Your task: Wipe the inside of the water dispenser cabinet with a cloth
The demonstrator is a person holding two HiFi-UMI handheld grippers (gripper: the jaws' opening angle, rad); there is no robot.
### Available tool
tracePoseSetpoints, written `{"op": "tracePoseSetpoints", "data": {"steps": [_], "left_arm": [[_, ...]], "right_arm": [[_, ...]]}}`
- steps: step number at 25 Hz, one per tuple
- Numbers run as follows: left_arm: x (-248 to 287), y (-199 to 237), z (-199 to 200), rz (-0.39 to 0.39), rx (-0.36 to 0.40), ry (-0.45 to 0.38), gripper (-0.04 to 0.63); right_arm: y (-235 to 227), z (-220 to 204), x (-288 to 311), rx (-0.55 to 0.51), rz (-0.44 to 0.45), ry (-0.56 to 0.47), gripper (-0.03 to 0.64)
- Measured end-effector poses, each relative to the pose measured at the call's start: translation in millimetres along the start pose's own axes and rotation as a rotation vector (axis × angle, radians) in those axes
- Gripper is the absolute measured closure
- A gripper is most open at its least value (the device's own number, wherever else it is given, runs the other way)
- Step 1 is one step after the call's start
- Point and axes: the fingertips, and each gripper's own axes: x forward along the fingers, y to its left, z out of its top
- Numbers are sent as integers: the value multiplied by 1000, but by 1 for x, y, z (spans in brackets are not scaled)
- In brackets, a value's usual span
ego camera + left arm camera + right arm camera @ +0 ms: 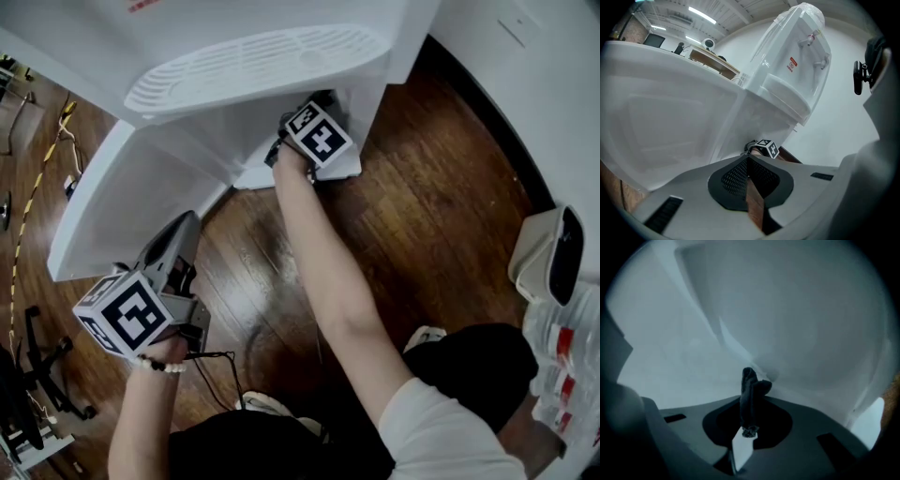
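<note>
The white water dispenser [262, 56] stands at the top of the head view, its cabinet door [122, 202] swung open to the left. My right gripper [302, 141] reaches into the cabinet opening under the drip tray. In the right gripper view it [749, 397] is shut on a dark cloth [751, 390] that is bunched between the jaws and pressed toward the white inner wall [797, 319]. My left gripper [183, 234] hangs low at the left, just in front of the open door, jaws shut with nothing between them [749, 164].
Dark wooden floor [422, 216] lies around the dispenser. A white bin [548, 258] and packed bottles [562, 342] stand at the right by the white wall. Cables and a stand's legs [37, 375] lie at the left. My knees fill the bottom edge.
</note>
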Motion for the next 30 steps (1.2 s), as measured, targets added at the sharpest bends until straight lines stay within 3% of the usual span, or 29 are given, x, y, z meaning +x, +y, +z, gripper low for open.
{"op": "tracePoseSetpoints", "data": {"steps": [3, 7, 11, 18, 20, 26, 30], "left_arm": [[1, 4, -1, 4, -6, 3, 598], [1, 10, -5, 2, -25, 11, 598], [-1, 11, -5, 5, -24, 9, 598], [-9, 10, -3, 13, -22, -2, 598], [-10, 9, -2, 15, -17, -4, 598], [-11, -2, 3, -3, -9, -19, 598], [-11, -9, 4, -13, 0, -22, 598]], "right_arm": [[11, -8, 9, -18, 37, 54, 575], [33, -39, 16, 9, 145, 208, 575], [59, -74, 14, -29, 245, 344, 575], [90, -132, -3, -57, 367, 555, 575], [86, -130, -4, -42, 353, 533, 575], [33, -68, -8, 67, 200, 282, 575], [1, -35, -17, 162, 141, 177, 575]]}}
